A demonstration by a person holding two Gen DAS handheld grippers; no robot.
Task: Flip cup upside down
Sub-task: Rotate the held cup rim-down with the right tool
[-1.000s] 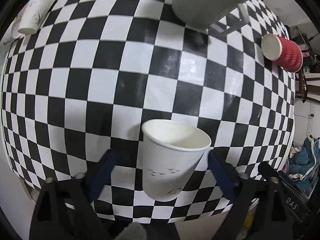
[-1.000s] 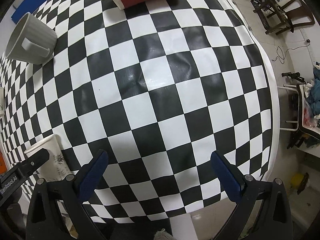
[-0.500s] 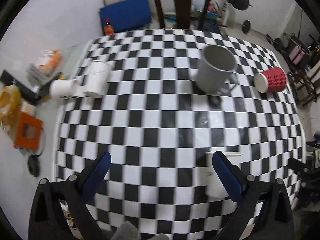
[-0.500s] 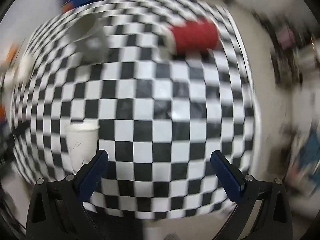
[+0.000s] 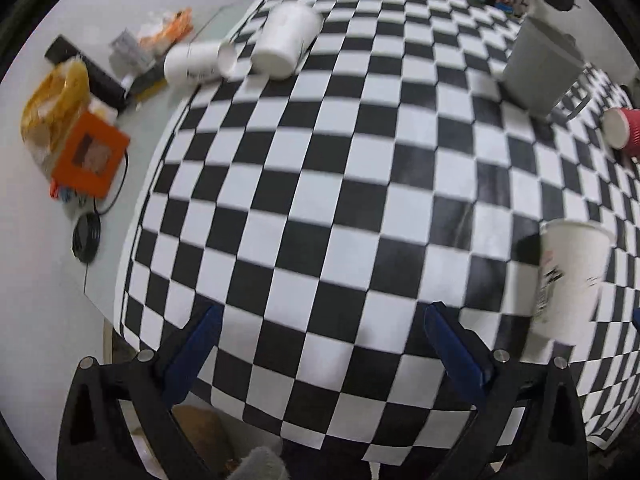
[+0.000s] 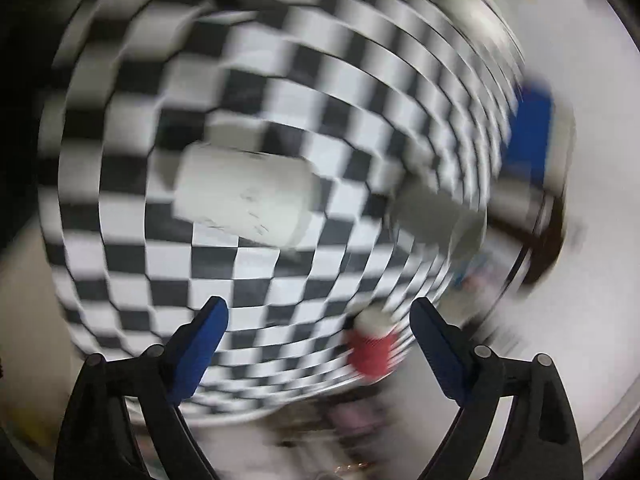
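A white paper cup [image 5: 568, 280] with dark print stands upright, mouth up, on the checkered table [image 5: 320, 184] near its front right edge. My left gripper [image 5: 320, 320] is open and empty, to the left of the cup and apart from it. In the right wrist view, which is rotated and heavily blurred, the same white cup [image 6: 244, 196] shows ahead of my right gripper [image 6: 320, 312], which is open and empty.
A grey mug [image 5: 540, 68] and a red ribbed cup [image 5: 624, 132] lying on its side are at the far right. Two white cups [image 5: 288, 40] lie at the far left edge. Clutter with an orange box [image 5: 90, 156] sits on the side surface.
My left gripper has pulled back and swung left, so the white cup now sits at the right of its view. The right wrist view has rotated fast and now faces the cup.
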